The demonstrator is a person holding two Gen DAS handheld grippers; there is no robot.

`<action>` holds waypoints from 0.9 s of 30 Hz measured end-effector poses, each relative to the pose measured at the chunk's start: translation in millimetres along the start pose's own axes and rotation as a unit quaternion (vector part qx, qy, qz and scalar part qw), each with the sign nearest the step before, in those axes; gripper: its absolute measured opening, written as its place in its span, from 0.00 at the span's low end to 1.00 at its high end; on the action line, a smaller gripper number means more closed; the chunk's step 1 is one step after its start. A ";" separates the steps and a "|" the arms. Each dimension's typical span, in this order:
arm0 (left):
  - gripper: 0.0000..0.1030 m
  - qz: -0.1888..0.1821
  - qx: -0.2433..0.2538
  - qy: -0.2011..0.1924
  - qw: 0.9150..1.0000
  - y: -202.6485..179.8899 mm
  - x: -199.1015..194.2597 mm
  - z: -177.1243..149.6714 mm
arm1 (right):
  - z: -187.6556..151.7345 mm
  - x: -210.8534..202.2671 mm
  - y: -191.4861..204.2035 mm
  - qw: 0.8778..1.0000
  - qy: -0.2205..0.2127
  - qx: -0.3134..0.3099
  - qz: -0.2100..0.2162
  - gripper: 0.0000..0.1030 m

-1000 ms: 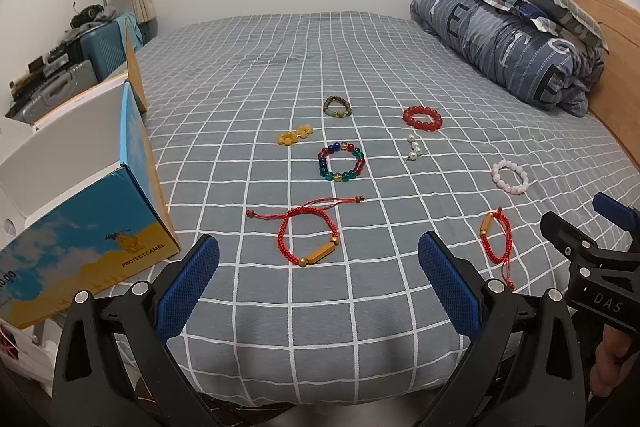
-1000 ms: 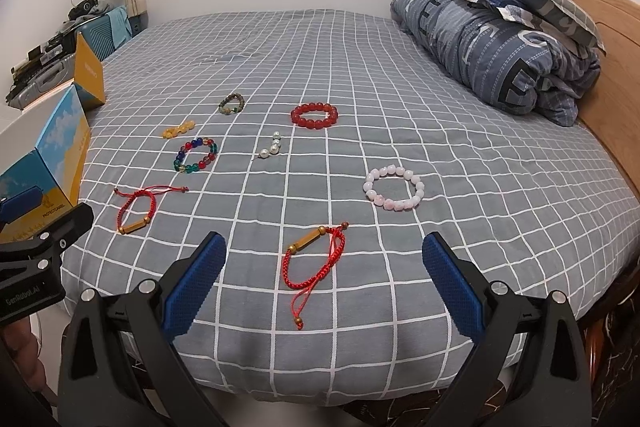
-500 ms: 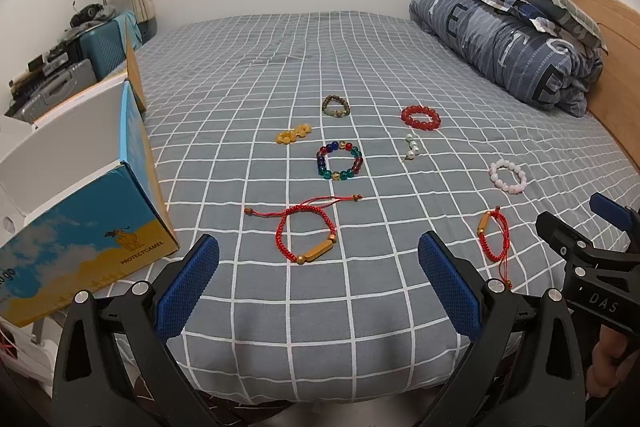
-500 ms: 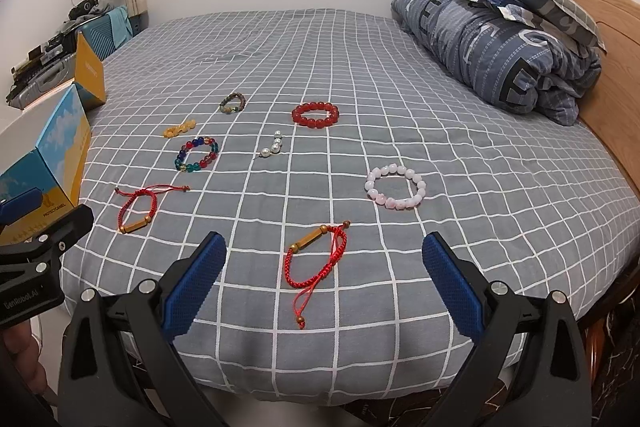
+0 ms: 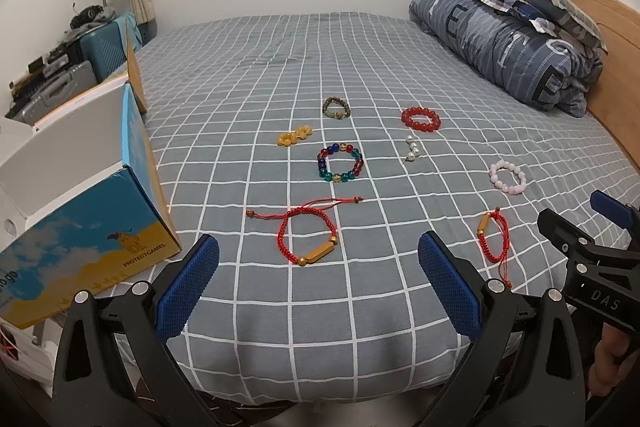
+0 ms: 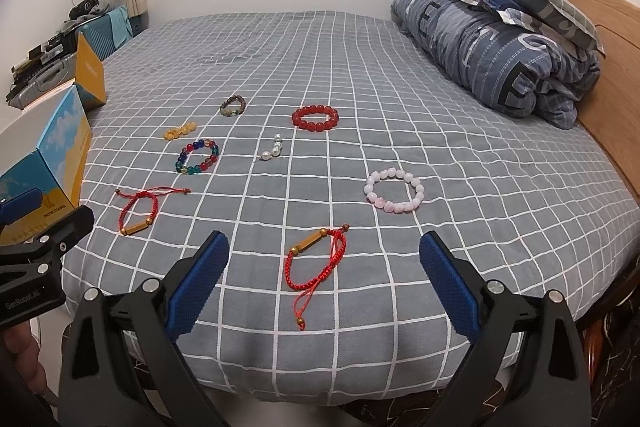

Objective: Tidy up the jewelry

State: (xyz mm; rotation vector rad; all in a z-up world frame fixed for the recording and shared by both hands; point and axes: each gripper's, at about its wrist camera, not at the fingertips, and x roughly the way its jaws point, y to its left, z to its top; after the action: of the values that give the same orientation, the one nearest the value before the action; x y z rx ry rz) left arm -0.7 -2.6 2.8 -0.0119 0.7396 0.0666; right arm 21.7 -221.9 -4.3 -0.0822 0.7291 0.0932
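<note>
Several bracelets lie on the grey checked bed. A red cord bracelet (image 5: 308,237) lies just ahead of my open, empty left gripper (image 5: 318,281). A second red cord bracelet (image 6: 316,259) lies between the fingers of my open, empty right gripper (image 6: 324,281), slightly beyond them; it also shows in the left wrist view (image 5: 494,237). Farther off lie a multicoloured bead bracelet (image 5: 340,163), a yellow bead piece (image 5: 294,136), a brown bead bracelet (image 5: 337,108), a red bead bracelet (image 5: 421,119), a pearl piece (image 5: 412,149) and a pink bead bracelet (image 6: 394,189).
An open blue and yellow cardboard box (image 5: 80,211) stands at the bed's left edge. A rolled blue quilt with pillows (image 5: 516,39) lies at the right by the wooden headboard (image 5: 616,39). Suitcases (image 5: 64,79) stand at the far left.
Both grippers have drawn back and risen slightly, so the bracelets sit a little farther away in both views. Nothing was taken hold of.
</note>
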 end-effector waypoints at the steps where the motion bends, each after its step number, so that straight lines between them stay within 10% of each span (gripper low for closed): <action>1: 0.95 -0.001 0.000 0.000 1.000 -0.2 -0.1 0.3 | -0.1 0.0 0.0 1.000 0.001 0.001 0.001 0.90; 27: 0.95 -0.011 -0.002 0.006 1.000 -1.0 -0.1 1.6 | 0.6 4.0 -2.7 1.000 0.005 0.006 0.000 0.90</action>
State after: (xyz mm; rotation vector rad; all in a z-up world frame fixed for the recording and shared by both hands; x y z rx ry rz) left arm 0.4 -3.6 4.0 -0.0249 0.7512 0.0475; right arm 25.4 -224.2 -6.4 -0.0718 0.7396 0.0889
